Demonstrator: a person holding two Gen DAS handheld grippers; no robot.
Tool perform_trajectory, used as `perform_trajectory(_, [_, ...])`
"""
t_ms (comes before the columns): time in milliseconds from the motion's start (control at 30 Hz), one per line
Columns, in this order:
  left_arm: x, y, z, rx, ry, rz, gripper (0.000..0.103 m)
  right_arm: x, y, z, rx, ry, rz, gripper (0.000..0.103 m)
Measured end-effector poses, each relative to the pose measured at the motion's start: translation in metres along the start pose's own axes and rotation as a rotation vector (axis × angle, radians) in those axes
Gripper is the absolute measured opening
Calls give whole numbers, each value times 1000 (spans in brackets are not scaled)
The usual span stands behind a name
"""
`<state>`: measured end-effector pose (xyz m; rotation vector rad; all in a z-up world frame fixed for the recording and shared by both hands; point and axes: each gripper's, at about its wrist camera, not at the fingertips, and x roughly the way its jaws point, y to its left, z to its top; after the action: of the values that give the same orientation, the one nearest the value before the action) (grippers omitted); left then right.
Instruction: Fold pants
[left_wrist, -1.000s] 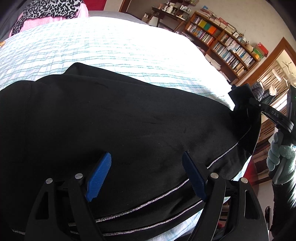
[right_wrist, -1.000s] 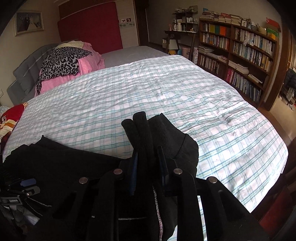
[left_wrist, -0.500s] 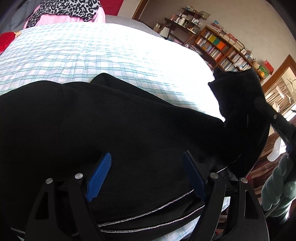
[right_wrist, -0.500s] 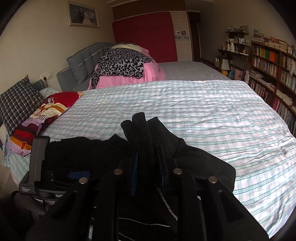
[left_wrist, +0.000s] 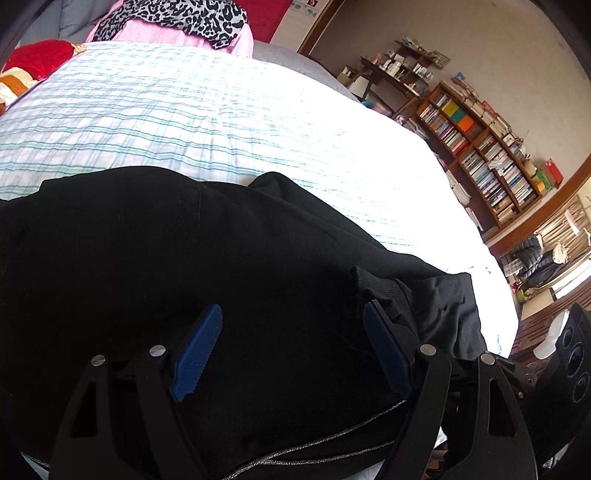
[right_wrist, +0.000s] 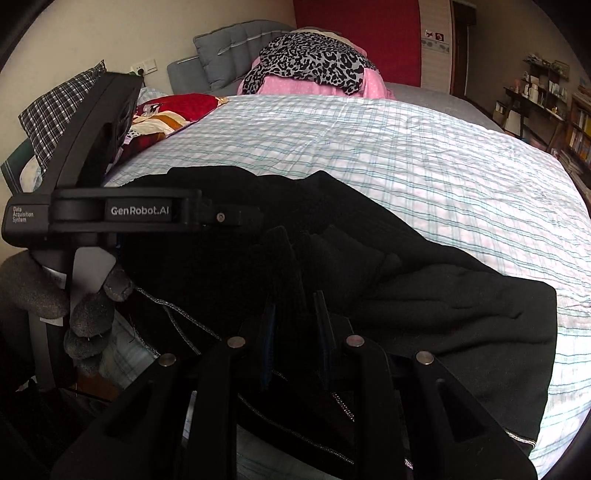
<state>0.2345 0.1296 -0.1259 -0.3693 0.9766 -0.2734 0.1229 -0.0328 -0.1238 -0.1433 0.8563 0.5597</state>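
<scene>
Black pants (left_wrist: 229, 258) lie on the near part of the checked bedspread (left_wrist: 221, 122). Right gripper (right_wrist: 295, 314) is clenched on a bunched fold of the pants. Left gripper (left_wrist: 291, 347) hovers over the pants, jaws spread wide, grasping nothing.

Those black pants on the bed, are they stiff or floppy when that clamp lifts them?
Probably floppy: the black pants bunch into soft folds where the right gripper pinches them. They look fairly thick, so likely not slippery, and they sag over the checked bedspread.
</scene>
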Motion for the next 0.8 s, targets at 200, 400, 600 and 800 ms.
perform_trajectory(200, [2, -8, 1, 27, 1, -5, 79, 11, -3, -10, 39, 62, 121, 48])
perform_trajectory(400, [11, -25, 3, 57, 40, -58, 79, -15, -7, -13, 15, 59, 178, 48])
perform_trajectory(600, [22, -19, 0, -34, 121, -161, 83, -46, -38, -25, 91, 37, 136, 52])
perform_trajectory(800, [40, -8, -2, -196, 261, -301, 86, -63, -58, -36, 141, 15, 69, 52])
